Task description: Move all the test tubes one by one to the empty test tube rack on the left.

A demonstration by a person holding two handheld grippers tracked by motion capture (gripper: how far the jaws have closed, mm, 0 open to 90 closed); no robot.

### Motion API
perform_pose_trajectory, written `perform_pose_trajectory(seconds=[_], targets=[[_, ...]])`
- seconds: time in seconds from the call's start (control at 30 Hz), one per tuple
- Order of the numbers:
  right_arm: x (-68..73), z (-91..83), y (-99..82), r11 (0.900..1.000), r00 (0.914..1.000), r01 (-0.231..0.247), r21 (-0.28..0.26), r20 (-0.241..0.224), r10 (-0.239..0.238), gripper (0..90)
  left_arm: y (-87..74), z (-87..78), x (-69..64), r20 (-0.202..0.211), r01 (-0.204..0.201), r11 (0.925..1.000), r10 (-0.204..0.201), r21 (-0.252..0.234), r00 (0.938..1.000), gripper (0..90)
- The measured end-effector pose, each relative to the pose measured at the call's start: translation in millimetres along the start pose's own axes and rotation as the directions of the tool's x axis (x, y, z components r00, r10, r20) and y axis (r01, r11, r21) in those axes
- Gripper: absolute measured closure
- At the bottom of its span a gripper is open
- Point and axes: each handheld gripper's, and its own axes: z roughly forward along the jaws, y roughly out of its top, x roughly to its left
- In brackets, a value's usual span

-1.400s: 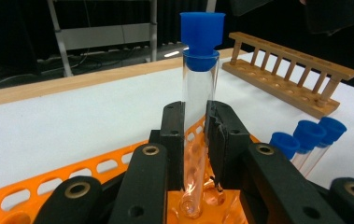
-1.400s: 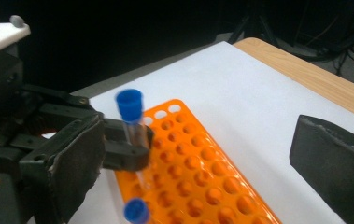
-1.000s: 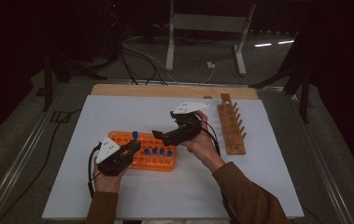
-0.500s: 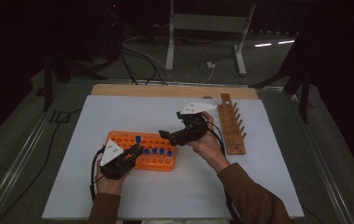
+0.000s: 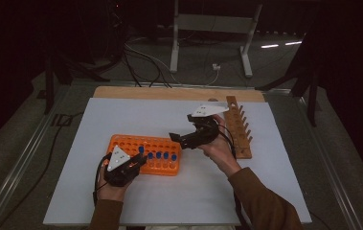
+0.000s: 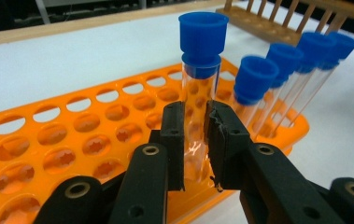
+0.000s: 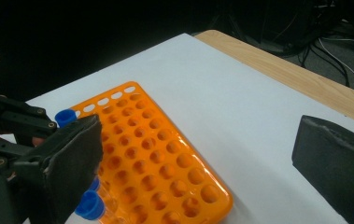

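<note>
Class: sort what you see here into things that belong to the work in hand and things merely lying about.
In use: blue-capped tube, clamped in the left gripper; orange rack; the other capped tubes; open right gripper.

Lying about: wooden peg rack; floor cables; metal stand.

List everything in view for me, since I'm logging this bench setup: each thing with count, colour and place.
Tube rack: one, orange, on the sheet's near left.
Capped tubes: five, clear with blue caps, along the rack's near row.
Peg rack: one, wooden, at the sheet's right.
Sheet: one, white, covering the table.
Left claw: black, shut on the leftmost tube.
Right claw: black, open, above the rack's right end.
</note>
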Motion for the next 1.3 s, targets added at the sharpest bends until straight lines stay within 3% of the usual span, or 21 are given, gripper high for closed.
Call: perform_pose_trajectory(seconds=[0.87, 1.3], targets=[[-4.7, -3.1, -9.4, 0.9999, 0.9999, -0.011, 0.006, 0.003, 0.011, 2.4, -3.1, 3.5, -3.5, -0.010, -0.038, 0.9975, 0.039, 0.060, 0.9992, 78.4], [-12.5, -11.7, -15.1, 0.9998, 0.9994, -0.021, 0.004, 0.026, 0.021, 2.5, -5.5, 7.0, -6.1, -0.020, -0.056, 0.9948, 0.058, 0.084, 0.9981, 78.4]])
